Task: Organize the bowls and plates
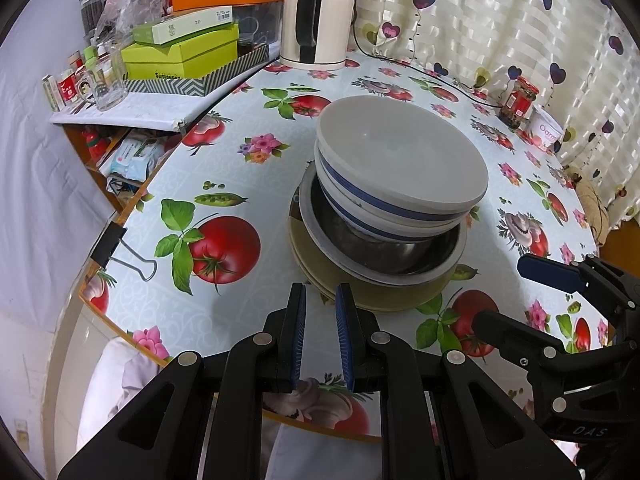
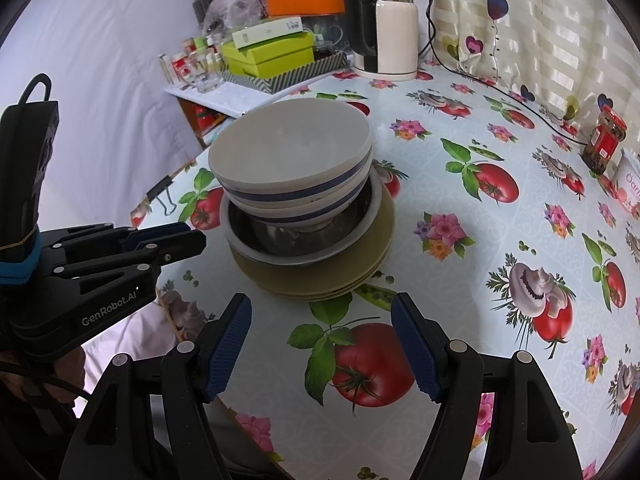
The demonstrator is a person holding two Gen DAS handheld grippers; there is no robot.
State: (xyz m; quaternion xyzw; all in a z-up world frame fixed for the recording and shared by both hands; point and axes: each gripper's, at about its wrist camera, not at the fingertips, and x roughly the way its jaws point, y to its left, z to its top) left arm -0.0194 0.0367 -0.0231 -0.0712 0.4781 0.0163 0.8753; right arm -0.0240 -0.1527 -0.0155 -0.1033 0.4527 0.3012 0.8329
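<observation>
A stack stands on the table: olive-tan plates point(image 1: 384, 292) point(image 2: 360, 256) at the bottom, a steel bowl point(image 1: 400, 252) point(image 2: 280, 240) on them, and two white bowls with a blue band point(image 1: 400, 160) point(image 2: 288, 156) nested on top. My left gripper point(image 1: 321, 300) is just in front of the plates, its fingers a narrow gap apart and empty; it also shows in the right wrist view point(image 2: 176, 236). My right gripper point(image 2: 320, 320) is wide open and empty, in front of the stack; it also shows in the left wrist view point(image 1: 520, 292).
A white and black kettle point(image 1: 316, 20) point(image 2: 384, 28) stands at the back. A side shelf holds green boxes point(image 1: 180, 56) and glass jars point(image 1: 100, 80). A red-lidded jar point(image 1: 518, 100) point(image 2: 604, 144) and a white cup point(image 1: 546, 132) stand by the curtain. A binder clip point(image 1: 116, 248) grips the table edge.
</observation>
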